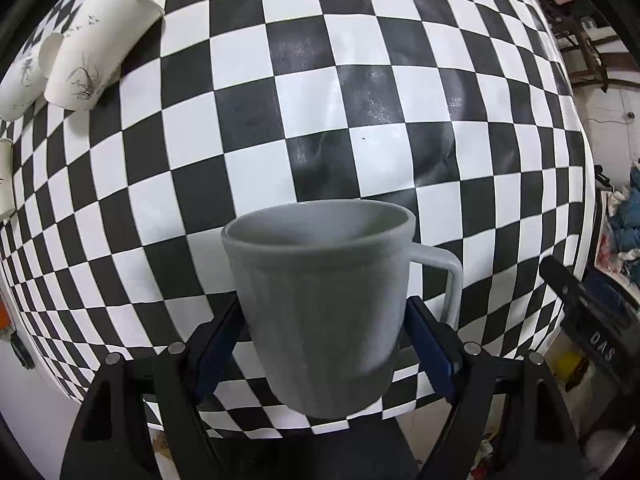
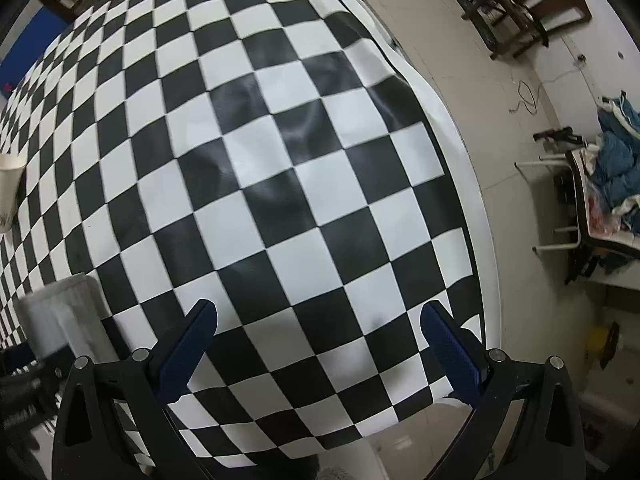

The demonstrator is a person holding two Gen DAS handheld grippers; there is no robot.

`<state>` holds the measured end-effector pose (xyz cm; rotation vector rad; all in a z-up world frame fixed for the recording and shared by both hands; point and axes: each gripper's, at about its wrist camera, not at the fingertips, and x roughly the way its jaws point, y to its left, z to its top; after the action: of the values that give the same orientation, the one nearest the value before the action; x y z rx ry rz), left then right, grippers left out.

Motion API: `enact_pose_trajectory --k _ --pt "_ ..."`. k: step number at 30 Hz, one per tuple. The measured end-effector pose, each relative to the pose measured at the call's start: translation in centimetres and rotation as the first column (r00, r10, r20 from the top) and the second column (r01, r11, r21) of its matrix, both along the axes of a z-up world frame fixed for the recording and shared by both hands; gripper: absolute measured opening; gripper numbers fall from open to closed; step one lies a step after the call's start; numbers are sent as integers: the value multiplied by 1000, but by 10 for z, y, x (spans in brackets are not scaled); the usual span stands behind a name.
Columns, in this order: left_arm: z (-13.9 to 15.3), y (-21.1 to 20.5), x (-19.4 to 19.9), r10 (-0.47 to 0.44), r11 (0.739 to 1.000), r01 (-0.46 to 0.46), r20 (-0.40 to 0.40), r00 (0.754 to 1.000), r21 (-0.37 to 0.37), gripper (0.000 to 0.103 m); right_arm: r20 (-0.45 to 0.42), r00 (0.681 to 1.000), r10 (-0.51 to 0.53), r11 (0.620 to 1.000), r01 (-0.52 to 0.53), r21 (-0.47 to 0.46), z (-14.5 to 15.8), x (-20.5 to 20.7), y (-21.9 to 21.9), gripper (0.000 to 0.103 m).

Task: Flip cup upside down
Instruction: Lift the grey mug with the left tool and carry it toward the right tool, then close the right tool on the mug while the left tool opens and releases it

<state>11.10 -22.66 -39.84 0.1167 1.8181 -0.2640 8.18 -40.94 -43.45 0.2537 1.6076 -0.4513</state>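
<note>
1. Checkered tablecloth (image 1: 360, 92) everywhere, glossy and flat, good for setting a rim down on.
2. Two white paper cups (image 1: 100, 48) lying far left, well apart from the action.
3. Grey mug (image 1: 320, 304) upright, mouth up, lifted above the cloth, handle pointing right. Looks stiff, matte, probably light plastic; little slip likely, little risk of cracking.
4. Left gripper (image 1: 324, 340) clamped on the mug's lower body, blue pads on opposite sides. Sensible hold: mid-wall, clear of the handle, rim free for landing.
5. Right gripper (image 2: 318, 344) spread wide, holding nothing.
</note>
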Motion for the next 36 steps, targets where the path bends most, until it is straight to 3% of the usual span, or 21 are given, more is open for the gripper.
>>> enact_pose_trajectory --k 10,16,23,26,29,32,33,36 --pt "4 3 2 109 993 -111 -30 994 -45 82 -8 1000 -24 1000 24 13 -5 -11 -18 103" --pt "21 16 2 145 985 -143 9 989 -101 94 6 1000 -23 999 23 42 0 -19 -28 103" --pt "65 47 9 188 977 -168 156 970 -129 95 48 999 13 998 -16 66 30 -18 -18 103" --pt "86 66 8 192 979 -168 248 950 -112 99 72 996 54 996 -60 73 51 -13 -9 103" --pt "108 80 -1 164 987 -154 378 911 -56 102 103 984 148 986 -155 64 79 -6 7 103" --pt "125 99 -16 117 990 -139 499 859 7 103 112 934 338 940 -342 11 104 6 38 103" --pt "128 106 -23 100 990 -138 532 841 32 103 104 903 416 909 -417 -18 111 9 50 103" --pt "122 118 -38 75 988 -137 565 822 68 103 33 747 663 745 -657 -115 123 14 94 103"
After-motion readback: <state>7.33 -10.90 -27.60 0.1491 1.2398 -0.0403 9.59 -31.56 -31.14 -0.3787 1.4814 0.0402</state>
